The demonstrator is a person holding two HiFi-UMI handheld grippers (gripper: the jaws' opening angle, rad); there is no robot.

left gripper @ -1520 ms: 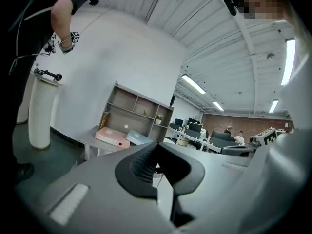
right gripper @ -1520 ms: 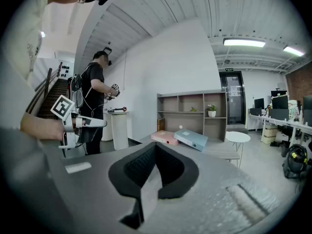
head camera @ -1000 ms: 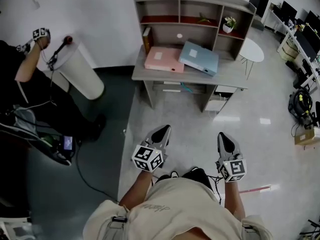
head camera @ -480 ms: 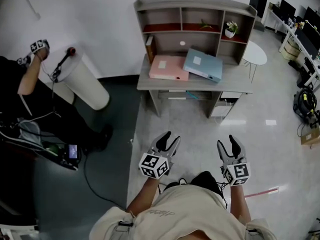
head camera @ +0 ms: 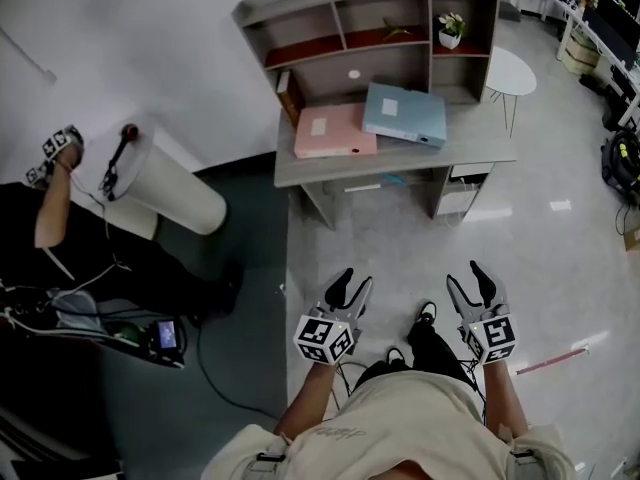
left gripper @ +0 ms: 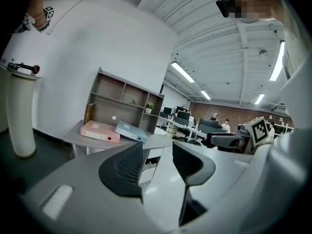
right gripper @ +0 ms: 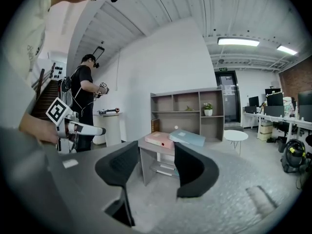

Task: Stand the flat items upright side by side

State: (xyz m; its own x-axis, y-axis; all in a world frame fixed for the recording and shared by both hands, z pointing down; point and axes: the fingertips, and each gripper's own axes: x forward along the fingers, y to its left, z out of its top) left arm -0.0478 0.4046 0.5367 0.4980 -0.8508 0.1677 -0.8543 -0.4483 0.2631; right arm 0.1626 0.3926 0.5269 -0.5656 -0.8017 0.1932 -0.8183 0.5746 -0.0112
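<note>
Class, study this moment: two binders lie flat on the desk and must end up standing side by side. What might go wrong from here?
1. The blue binder seems to overlap the pink binder, so lifting the pink one first may drag or tip the blue one.
2. Stood on the open desk with nothing to lean on, a binder may topple.
3. The shelf unit stands close behind, so a swung binder might knock it.
</note>
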